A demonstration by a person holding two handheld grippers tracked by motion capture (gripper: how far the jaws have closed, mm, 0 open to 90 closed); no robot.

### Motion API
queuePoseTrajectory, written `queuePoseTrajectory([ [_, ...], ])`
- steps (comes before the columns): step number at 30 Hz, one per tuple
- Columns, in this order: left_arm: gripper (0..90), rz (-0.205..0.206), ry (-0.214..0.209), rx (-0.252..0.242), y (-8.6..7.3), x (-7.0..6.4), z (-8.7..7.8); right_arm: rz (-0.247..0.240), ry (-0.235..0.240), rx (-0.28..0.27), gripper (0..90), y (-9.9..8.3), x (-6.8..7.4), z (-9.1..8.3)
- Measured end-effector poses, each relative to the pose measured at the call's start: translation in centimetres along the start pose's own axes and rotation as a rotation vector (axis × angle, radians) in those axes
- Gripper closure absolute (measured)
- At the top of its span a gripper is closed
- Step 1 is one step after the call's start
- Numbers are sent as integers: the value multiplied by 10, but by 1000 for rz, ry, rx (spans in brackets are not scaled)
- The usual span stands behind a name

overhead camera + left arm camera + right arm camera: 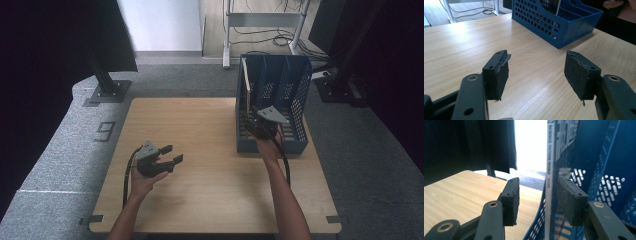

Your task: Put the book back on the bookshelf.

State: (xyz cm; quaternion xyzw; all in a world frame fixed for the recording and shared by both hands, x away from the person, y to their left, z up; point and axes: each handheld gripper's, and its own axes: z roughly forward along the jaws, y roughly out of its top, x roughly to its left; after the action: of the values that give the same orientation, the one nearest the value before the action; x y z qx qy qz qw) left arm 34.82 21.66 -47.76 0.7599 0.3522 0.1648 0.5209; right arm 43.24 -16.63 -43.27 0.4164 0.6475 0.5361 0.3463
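Book (550,157) and rack (280,90) are the business here — a thin volume stands on edge in the leftmost slot of the blue rack, which sits at the far right of the table (200,200). The right gripper (537,195) has its jaws apart, straddling the book's spine: one pad lies outside the rack's left wall, the other inside the slot, close to the cover. Whether that inner pad touches the book I cannot tell; the outer one is clearly off it. So the tongs on this side are released, grasping nothing. Since the outer jaw is beyond the wall, closing here would likely pinch wall and book together, so this reads as a let-go or a poor spot for a grip rather than a pull.

In the high view the right gripper (262,122) sits low at the rack's front left corner, wrist straight, which suits sliding a flat thing along the slot.

The left gripper (536,72) hangs over bare wood, well apart from the rack (559,22), jaws wide and empty. In the high view it (167,157) sits at the near left, tilted towards the rack — my guess is that it is parked out of the way, ready to steady the rack if it shifts.
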Motion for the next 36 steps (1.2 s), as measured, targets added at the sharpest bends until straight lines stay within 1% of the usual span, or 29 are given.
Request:
queuePoseTrajectory([
  [2, 362, 3, 1, 6, -1, 0, 1, 0, 6, 1, 512, -2, 2, -5],
  [4, 362, 4, 0, 11, -1, -1, 2, 7, 14, -14, 513, -6, 4, -11],
  [5, 362, 6, 1, 13, -2, -1, 2, 8, 19, -10, 510, -7, 4, -13],
  [7, 362, 6, -1, 18, -2, -2, 3, 17, 28, -20, 512, -11, 5, -21],
  [11, 361, 11, -1, 23, -3, -2, 5, 24, 45, -22, 511, -20, 5, -36],
  [17, 362, 12, -1, 30, -4, -3, 6, 20, 63, -10, 511, -35, 5, -54],
  [24, 361, 15, -3, 38, -5, -5, 8, 9, 87, 20, 508, -53, 11, -68],
  [30, 361, 11, -4, 39, -6, -5, 7, -2, 112, 67, 505, -73, 17, -79],
  [33, 361, 10, -3, 42, -7, -5, 8, 4, 125, 79, 504, -81, 18, -84],
  [36, 360, 12, -6, 49, -7, -6, 9, 8, 139, 108, 502, -90, 20, -87],
])
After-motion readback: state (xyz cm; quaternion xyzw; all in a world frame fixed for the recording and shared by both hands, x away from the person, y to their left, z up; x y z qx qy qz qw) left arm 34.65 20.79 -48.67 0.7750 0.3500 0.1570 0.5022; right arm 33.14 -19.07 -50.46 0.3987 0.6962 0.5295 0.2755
